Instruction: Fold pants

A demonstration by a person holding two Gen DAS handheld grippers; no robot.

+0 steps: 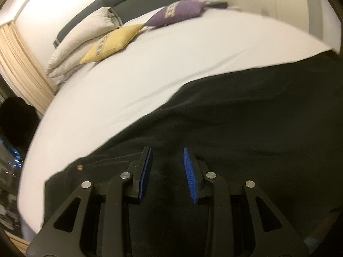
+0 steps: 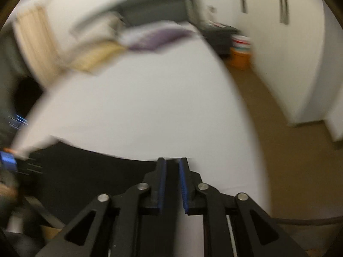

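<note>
1. Where the left wrist view looks down along its fingers, the left gripper (image 1: 167,152) is seen spread, with a clear gap between its blue pads (image 1: 146,171).
2. Nothing is pinched between those pads; the black pants (image 1: 235,128) are seen through the gap, directly under the fingers, and whether the tips touch the cloth cannot be told.
3. The pants are laid across the near part of the white bed (image 1: 171,60), covering the lower and right portions of the left wrist view, with a small round button (image 1: 79,167) seen near their left edge.
4. A yellow cushion (image 1: 111,42), a purple cushion (image 1: 178,12) and white pillows (image 1: 85,40) are seen at the far end of the bed, well apart from the pants.
5. In the right wrist view, which is heavily blurred, the right gripper (image 2: 172,159) is seen with only a narrow gap between its pads (image 2: 161,184).
6. A dark strip of the pants (image 2: 96,171) is seen filling that narrow gap, so the fabric appears to be pinched near its edge, though the blur leaves this uncertain.
7. The fingertips of the right gripper are placed at the border where the black cloth meets the white bed (image 2: 150,107).
8. A brown floor (image 2: 289,150) and a white wardrobe (image 2: 289,53) are seen to the right of the bed.
</note>
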